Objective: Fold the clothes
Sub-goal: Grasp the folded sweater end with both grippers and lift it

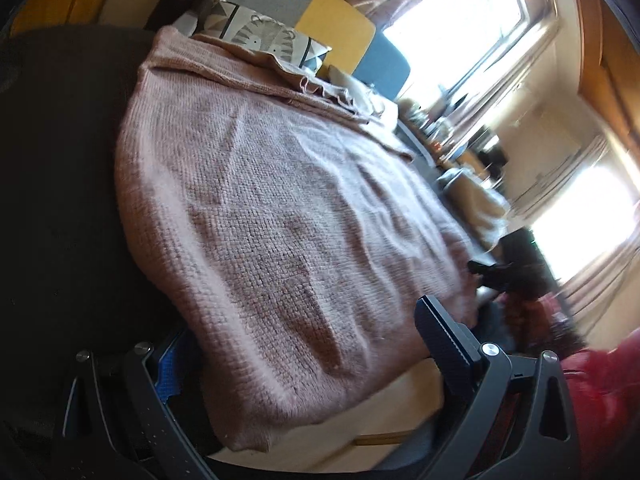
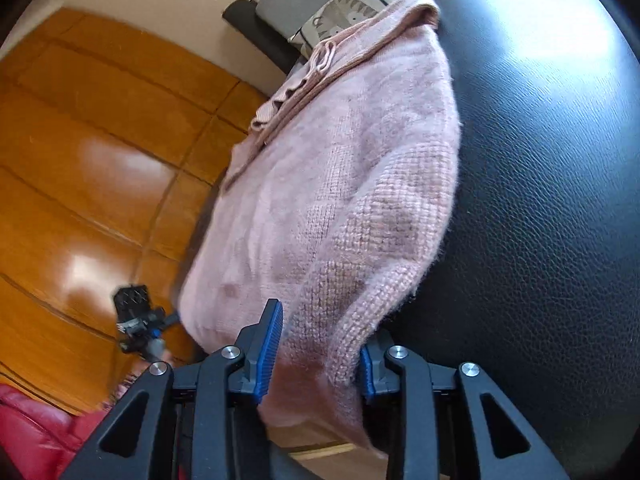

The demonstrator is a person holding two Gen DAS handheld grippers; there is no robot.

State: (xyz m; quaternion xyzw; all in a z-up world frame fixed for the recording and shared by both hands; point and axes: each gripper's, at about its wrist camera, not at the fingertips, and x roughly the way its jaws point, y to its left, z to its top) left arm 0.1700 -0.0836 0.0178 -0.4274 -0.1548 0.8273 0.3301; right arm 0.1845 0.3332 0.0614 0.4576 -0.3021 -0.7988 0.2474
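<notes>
Checking progress on the fold: pink knit sweater (image 1: 280, 216) lies spread over a black leather seat (image 2: 540, 200), near hem hanging off the front edge. Far end looks already turned over — a doubled band w/ ribbed edge (image 1: 256, 80) sits on top, next to a patterned cushion (image 1: 272, 36). Judged approx. one fold done; body still broad, so further folds remain.

Right gripper (image 2: 316, 344): jaws narrow, blue pads (image 2: 272, 344) to either side of a bunched corner of the hem; cloth fills the gap and appears pinched. Rated as holding the sweater.

Left gripper (image 1: 300, 340): jaws wide, one per side of the hem at the other corner. Left finger (image 1: 168, 364) largely hidden by cloth, right finger (image 1: 444, 344) stands clear of the knit. No pinch visible; rated not gripping.

Left gripper also shows small in right wrist view (image 2: 140, 320), above wood floor (image 2: 80, 160).

Outstanding: left grip on its corner, then carry the near hem up and over. Risk: loose knit may sag or slip on an uneven lift.
</notes>
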